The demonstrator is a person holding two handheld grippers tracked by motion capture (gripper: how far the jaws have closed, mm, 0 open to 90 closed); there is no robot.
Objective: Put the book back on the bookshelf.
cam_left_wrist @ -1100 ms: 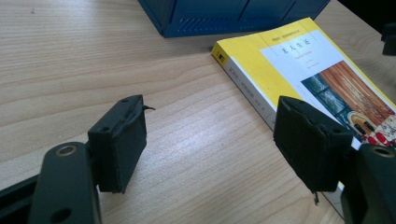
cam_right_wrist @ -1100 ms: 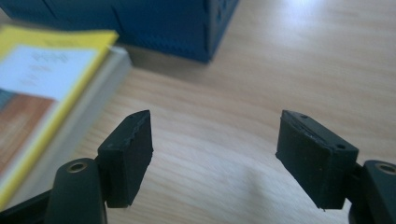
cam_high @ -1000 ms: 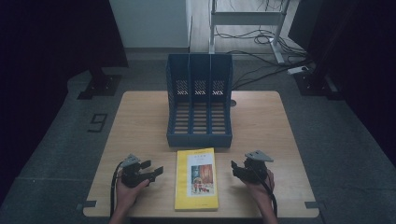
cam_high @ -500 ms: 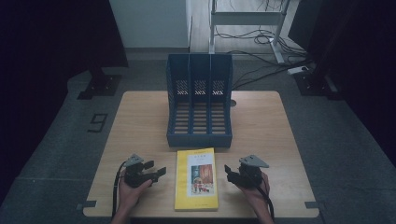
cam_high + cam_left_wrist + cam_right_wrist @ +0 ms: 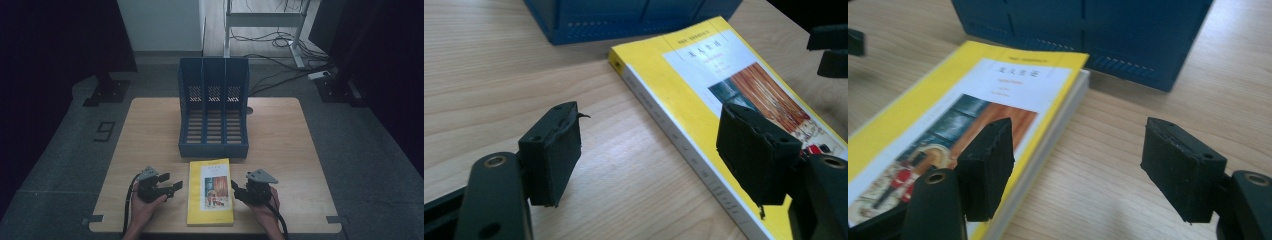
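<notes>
- While both hands are hovering low over the pale wooden table (image 5: pixel 150 125), the yellow paperback book with a white picture panel on its cover (image 5: pixel 211 191) is lying flat near the table's front edge, between the two grippers.
- Sitting just in front of the book is the dark blue plastic three-slot file rack (image 5: pixel 214 107), its low front lip close to the book's far end.
- On the book's left, the left gripper (image 5: pixel 170 187) is pointing toward the spine, its jaws standing wide apart with nothing between the pads; in the left gripper view one pad is hanging over the cover's edge.
- On the book's right, the right gripper (image 5: pixel 236 189) is reaching at the page edge, jaws spread wide, one pad over the cover and one over bare wood, not pressing on the book.
</notes>
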